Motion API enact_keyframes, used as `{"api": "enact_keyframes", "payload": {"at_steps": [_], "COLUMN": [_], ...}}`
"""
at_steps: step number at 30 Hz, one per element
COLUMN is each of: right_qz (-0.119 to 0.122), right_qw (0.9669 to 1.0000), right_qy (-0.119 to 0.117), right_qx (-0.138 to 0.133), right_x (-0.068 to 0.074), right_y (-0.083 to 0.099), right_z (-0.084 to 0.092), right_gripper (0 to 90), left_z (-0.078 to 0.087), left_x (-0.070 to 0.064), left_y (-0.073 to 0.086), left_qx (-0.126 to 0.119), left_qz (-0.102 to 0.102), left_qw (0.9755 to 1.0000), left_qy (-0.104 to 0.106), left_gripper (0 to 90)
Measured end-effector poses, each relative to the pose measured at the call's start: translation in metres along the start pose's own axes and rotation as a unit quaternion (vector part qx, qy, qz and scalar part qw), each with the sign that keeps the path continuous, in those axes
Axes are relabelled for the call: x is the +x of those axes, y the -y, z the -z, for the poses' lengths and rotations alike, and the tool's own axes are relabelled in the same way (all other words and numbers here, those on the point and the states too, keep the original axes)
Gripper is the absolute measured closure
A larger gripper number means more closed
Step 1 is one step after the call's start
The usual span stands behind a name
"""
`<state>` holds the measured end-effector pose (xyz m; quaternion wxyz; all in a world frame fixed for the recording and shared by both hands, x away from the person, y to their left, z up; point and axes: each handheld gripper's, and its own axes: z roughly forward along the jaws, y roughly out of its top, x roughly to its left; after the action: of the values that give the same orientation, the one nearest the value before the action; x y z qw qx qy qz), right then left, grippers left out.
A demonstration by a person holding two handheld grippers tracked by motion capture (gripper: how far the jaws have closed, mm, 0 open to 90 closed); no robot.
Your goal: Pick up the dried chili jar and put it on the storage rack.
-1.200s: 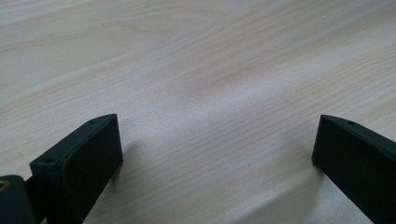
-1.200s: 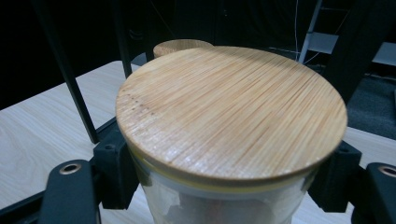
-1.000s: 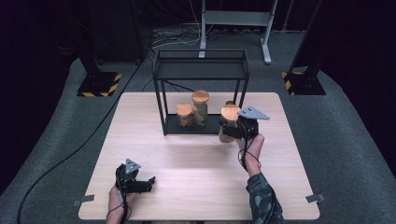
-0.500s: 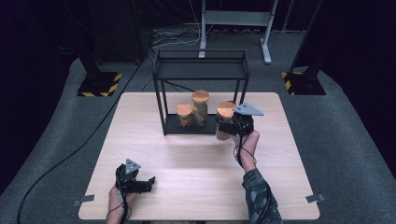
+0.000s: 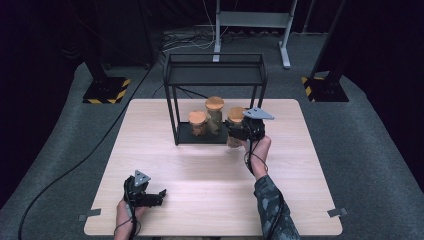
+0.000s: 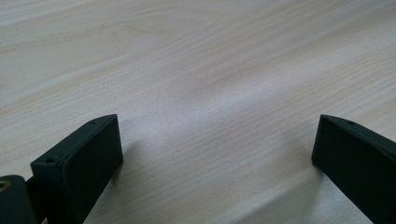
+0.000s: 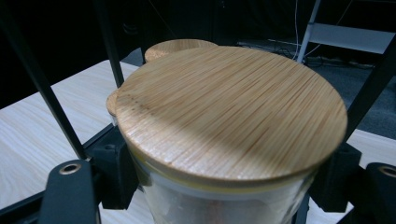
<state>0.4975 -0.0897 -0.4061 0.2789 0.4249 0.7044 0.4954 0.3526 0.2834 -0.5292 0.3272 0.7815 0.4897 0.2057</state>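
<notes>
A glass jar with a bamboo lid (image 5: pixel 236 115) (image 7: pixel 229 107) is held at the right end of the black wire rack (image 5: pixel 215 75), level with its lower shelf. My right gripper (image 5: pixel 237 132) (image 7: pixel 224 176) is shut on this jar just under the lid, one jaw on each side. I cannot tell whether the jar's base rests on the shelf. Two more lidded jars (image 5: pixel 198 123) (image 5: pixel 215 112) stand on that shelf to its left. My left gripper (image 5: pixel 156 194) (image 6: pixel 215 154) lies low on the table's near left, open, with bare wood between its jaws.
The rack's thin black posts (image 7: pixel 46 93) (image 7: pixel 369 88) stand close on both sides of the held jar. The light wooden table (image 5: pixel 210 170) lies between the rack and the near edge. Stands and cables sit on the dark floor behind.
My right gripper has carried the jar a little to the left, in toward the rack and the other jars. The left gripper has stayed where it was.
</notes>
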Motion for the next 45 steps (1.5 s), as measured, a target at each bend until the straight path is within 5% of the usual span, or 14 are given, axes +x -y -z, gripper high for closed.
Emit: {"api": "enact_keyframes", "payload": {"at_steps": [32,45], "right_qz": [-0.010,-0.022], "right_qw": [0.9987,0.9988], "right_qy": [0.035,0.038], "right_qx": [0.034,0.021], "right_x": [0.006,0.003], "right_y": [0.006,0.007], "right_z": [-0.048,-0.059], "right_gripper": [23.9,23.9], "left_z": [0.000,0.000], "left_x": [0.000,0.000], "left_y": [0.000,0.000], "left_qx": [0.000,0.000], "left_qz": [0.000,0.000], "left_qw": [1.0000,1.0000], "left_qy": [0.000,0.001], "left_gripper": [1.4,1.5]}}
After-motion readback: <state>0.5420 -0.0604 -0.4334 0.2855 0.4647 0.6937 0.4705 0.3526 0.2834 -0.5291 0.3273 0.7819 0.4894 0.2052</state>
